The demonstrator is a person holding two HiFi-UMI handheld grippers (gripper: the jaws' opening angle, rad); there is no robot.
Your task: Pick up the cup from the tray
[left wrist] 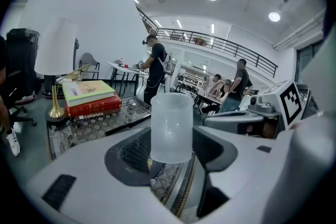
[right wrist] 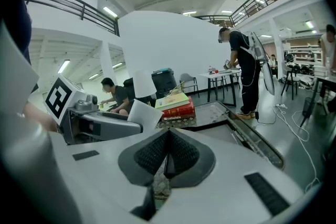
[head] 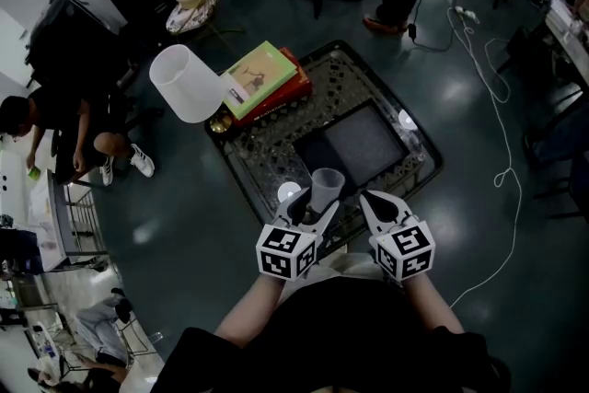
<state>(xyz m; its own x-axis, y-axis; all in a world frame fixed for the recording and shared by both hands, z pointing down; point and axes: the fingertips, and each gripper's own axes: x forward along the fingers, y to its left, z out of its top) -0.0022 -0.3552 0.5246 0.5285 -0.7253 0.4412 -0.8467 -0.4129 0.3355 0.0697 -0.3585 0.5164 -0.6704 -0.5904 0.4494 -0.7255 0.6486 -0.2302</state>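
Observation:
A frosted translucent cup (head: pixel 326 186) stands upright between the jaws of my left gripper (head: pixel 316 209), which is shut on it above the near edge of the ornate dark-rimmed tray (head: pixel 264 154). In the left gripper view the cup (left wrist: pixel 171 126) fills the gap between the two pads, and the left gripper (left wrist: pixel 170 157) grips its lower part. My right gripper (head: pixel 370 200) hovers just to the right, shut with nothing in it; its pads (right wrist: pixel 181 153) touch. In the right gripper view the cup (right wrist: pixel 142 114) shows beside the left gripper (right wrist: pixel 92 122).
At the tray's far end lie stacked books (head: pixel 267 78) and a brass lamp with a white shade (head: pixel 187 83). A dark square panel (head: pixel 363 143) lies in the tray's middle. A white cable (head: pixel 497 106) trails on the floor at right. People sit and stand around.

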